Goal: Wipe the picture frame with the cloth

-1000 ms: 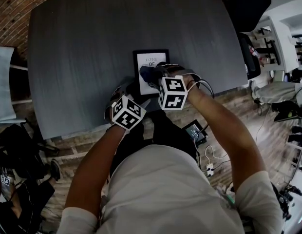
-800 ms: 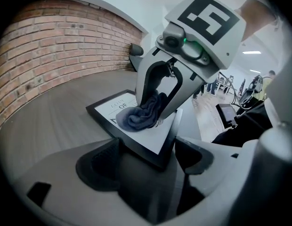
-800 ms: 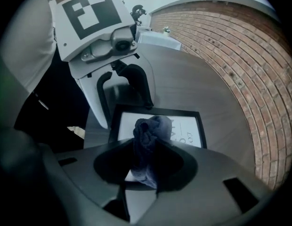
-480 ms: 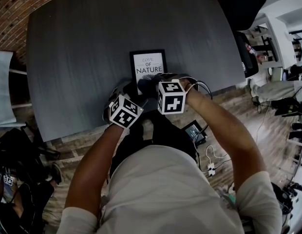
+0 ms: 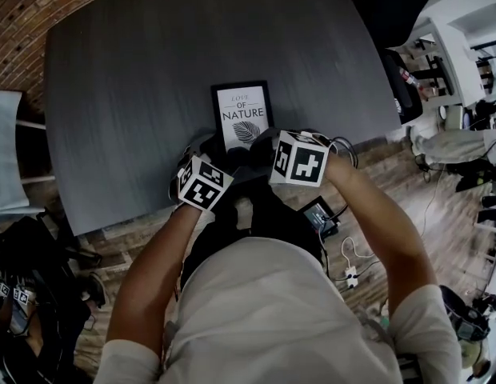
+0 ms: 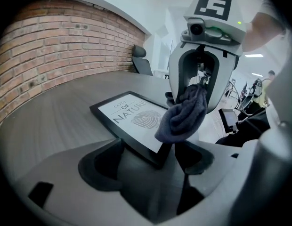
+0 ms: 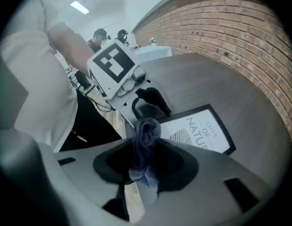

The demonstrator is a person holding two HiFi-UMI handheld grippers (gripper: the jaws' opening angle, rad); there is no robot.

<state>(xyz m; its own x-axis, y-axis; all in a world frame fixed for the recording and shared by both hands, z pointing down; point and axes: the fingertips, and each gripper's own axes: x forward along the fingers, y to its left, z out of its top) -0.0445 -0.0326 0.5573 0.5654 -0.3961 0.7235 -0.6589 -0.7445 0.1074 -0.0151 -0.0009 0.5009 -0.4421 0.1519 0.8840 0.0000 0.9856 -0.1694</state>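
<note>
**One frame, one cloth, two tongs: cloth at the near end of the frame**

One picture frame [image 5: 242, 117] lay flat on the grey surface [image 5: 136, 70], print side up. Its long axis ran straight away from me and its short near edge faced my body. It was the only frame on the surface.

One cloth [image 7: 146, 135] was counted, dark and bunched. It stood between the jaws of my right tongs [image 7: 146, 166] and hung out past the tips. Those jaws were opening, though both pads were seen against the cloth, so I recorded the cloth as gripped.

My left tongs [image 6: 150, 166] were at the frame's near left corner. The corner filled the gap between the two pads. I judged this a clamp on the frame to steady it.

Finding on position: the frame lay ahead of both tongs and beyond their tips. The cloth hung at the frame's near right part, close over the glass. I could not tell whether it touched the glass.

The right tongs were the nearer to unwiped glass, and they were the only ones carrying the cloth. In my judgement a stroke would have to run forward along the long axis, toward the far short edge. The left tongs stood just beside the cloth, so a sideways sweep risked striking them.
</note>
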